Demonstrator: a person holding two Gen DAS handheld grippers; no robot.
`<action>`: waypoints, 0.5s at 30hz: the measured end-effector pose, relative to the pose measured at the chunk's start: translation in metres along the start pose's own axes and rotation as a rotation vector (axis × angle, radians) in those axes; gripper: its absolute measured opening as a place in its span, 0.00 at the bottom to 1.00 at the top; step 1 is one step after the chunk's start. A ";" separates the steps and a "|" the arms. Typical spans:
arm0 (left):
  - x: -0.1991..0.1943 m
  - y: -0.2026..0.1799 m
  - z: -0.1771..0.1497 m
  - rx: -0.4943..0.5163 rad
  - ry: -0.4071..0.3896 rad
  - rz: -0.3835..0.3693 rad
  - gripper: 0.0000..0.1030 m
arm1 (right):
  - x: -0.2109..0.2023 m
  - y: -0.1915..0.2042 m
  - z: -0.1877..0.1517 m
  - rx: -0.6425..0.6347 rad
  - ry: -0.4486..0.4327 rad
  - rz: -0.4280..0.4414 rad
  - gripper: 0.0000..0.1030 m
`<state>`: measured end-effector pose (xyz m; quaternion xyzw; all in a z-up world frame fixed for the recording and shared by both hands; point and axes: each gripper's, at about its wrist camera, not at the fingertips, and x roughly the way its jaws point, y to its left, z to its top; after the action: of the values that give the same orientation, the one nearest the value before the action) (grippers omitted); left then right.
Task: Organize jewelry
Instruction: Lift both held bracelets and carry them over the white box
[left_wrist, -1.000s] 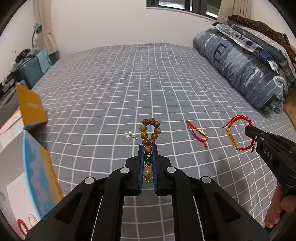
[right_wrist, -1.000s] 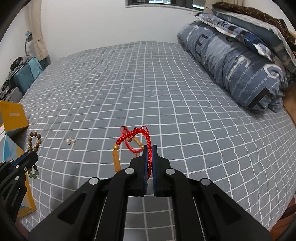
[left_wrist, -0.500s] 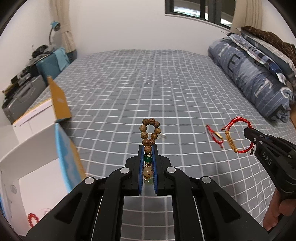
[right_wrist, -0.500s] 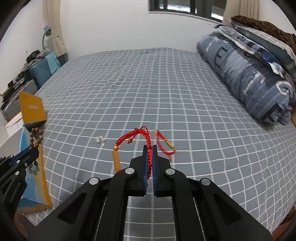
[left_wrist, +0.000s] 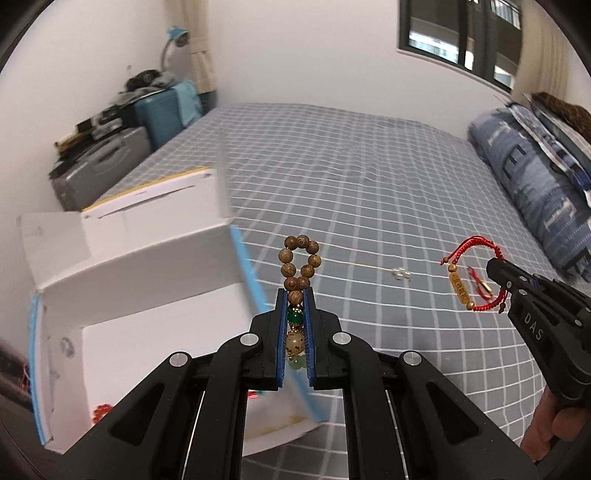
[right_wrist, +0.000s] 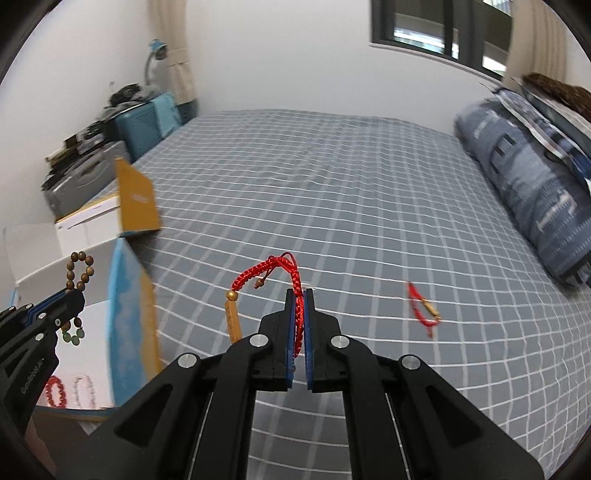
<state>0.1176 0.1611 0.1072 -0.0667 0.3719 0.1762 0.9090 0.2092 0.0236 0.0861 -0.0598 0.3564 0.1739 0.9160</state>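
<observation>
My left gripper (left_wrist: 294, 295) is shut on a wooden bead bracelet (left_wrist: 300, 263) with green and cream beads, held over the right wall of an open white box (left_wrist: 147, 280). It also shows in the right wrist view (right_wrist: 78, 271). My right gripper (right_wrist: 300, 295) is shut on a red braided bracelet (right_wrist: 275, 269) with a gold bar, held above the bed; it shows in the left wrist view (left_wrist: 471, 275). A second red bracelet (right_wrist: 423, 308) lies on the sheet to the right. Small pearl pieces (left_wrist: 400, 274) lie on the sheet.
The grey checked bed sheet (right_wrist: 332, 192) fills the middle. The box holds red bead jewelry (right_wrist: 55, 391) and has a blue-and-yellow flap (right_wrist: 129, 310). A rolled blue quilt (right_wrist: 535, 192) lies at the right. Cases and a blue suitcase (left_wrist: 162, 110) stand at the far left.
Both grippers have swung left toward the white box while holding their bracelets. The box now fills the lower left of the left wrist view.
</observation>
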 end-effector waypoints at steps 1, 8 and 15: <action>-0.003 0.008 -0.002 -0.009 -0.004 0.011 0.07 | -0.001 0.009 0.001 -0.009 -0.003 0.011 0.03; -0.015 0.066 -0.015 -0.074 -0.012 0.087 0.07 | -0.007 0.074 0.001 -0.073 -0.021 0.101 0.03; -0.023 0.129 -0.036 -0.157 -0.003 0.157 0.07 | -0.012 0.134 -0.004 -0.136 -0.036 0.184 0.03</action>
<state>0.0314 0.2653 0.0987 -0.1083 0.3596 0.2757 0.8848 0.1505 0.1439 0.0929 -0.0856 0.3313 0.2820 0.8963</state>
